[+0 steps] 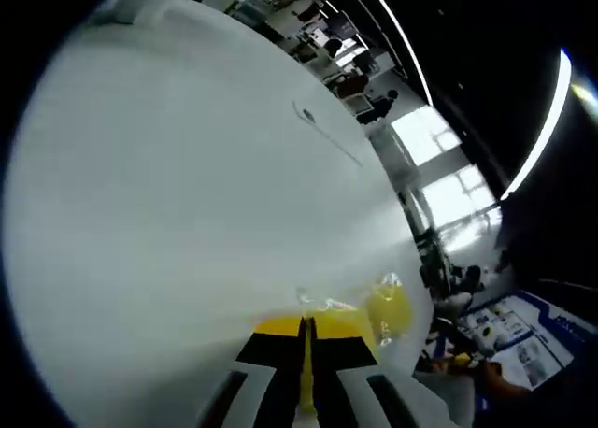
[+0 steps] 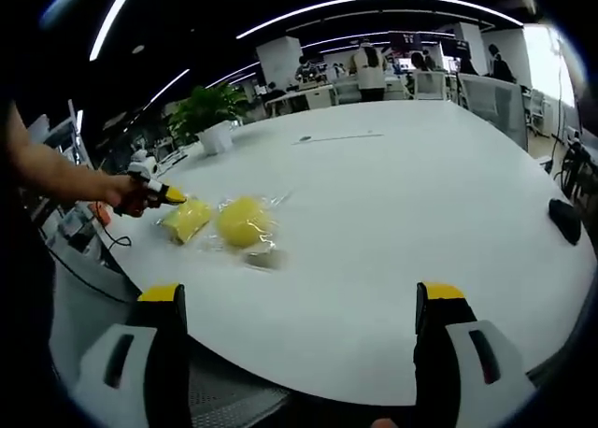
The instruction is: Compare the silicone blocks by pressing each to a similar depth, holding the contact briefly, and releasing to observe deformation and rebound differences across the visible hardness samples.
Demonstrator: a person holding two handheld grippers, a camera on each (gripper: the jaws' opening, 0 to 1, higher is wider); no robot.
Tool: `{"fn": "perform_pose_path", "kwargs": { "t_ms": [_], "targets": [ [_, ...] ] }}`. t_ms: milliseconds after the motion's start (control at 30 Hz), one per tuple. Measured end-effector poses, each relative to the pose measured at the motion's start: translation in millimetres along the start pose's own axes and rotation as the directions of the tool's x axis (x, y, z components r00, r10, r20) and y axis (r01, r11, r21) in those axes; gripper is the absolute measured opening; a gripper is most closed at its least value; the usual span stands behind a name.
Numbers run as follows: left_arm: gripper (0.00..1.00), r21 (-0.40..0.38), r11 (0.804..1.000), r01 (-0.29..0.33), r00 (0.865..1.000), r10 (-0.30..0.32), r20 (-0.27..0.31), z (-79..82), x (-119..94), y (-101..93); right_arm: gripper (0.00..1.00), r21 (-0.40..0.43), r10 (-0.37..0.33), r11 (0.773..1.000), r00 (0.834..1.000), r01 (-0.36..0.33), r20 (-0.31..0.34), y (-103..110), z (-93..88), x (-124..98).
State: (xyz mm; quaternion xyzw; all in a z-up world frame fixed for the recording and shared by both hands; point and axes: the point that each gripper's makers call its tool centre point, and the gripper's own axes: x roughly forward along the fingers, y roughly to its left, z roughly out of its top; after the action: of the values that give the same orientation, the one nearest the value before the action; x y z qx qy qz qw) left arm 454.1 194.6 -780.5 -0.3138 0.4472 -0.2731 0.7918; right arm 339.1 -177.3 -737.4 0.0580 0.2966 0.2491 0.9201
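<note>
Two yellow silicone blocks in clear plastic wrap lie on the white table: a flatter one and a rounder one. My left gripper, held by a hand, has its tip against the flatter block's left end. In the left gripper view its jaws stand shut side by side at the table surface, with a wrapped yellow block just to their right. My right gripper hangs open and wide near the table's front edge, well short of the blocks, with nothing between its jaws.
A potted plant stands at the table's far left. A thin pen-like thing lies far back, and a dark object sits at the right edge. The person's arm reaches in from the left. Desks and people fill the background.
</note>
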Motion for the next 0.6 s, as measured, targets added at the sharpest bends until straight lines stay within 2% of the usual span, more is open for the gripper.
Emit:
{"fn": "perform_pose_path", "kwargs": {
  "t_ms": [100,200,267,300,400,600],
  "targets": [
    [0.00,0.000,1.000,0.004,1.000,-0.004,0.012,-0.1,-1,-1.9,0.96,0.012,-0.008,1.000,1.000,0.008,0.009,-3,1.5,-2],
    [0.00,0.057,0.998,-0.020,0.999,0.017,0.045,0.3,-5,0.7,0.96,0.015,-0.010,1.000,1.000,0.010,0.011,-3,2.4,-3],
    [0.00,0.113,0.993,-0.043,0.996,0.033,0.086,1.8,-8,2.2,0.96,0.012,-0.014,1.000,1.000,0.014,0.014,-3,3.1,-4],
    [0.00,0.115,0.993,-0.036,0.995,0.024,0.096,0.4,-9,-0.9,0.96,0.013,-0.014,1.000,1.000,0.014,0.016,-3,3.5,-4],
    [0.00,0.055,0.998,-0.031,0.991,0.024,0.131,-0.3,-16,-3.7,0.96,0.020,-0.018,1.000,0.999,0.017,0.034,-2,7.8,-5],
    [0.00,0.099,0.994,-0.053,0.985,0.036,0.167,3.2,-28,-13.9,0.96,0.023,0.009,1.000,0.999,-0.010,0.043,7,10.7,-4]
  ]
}}
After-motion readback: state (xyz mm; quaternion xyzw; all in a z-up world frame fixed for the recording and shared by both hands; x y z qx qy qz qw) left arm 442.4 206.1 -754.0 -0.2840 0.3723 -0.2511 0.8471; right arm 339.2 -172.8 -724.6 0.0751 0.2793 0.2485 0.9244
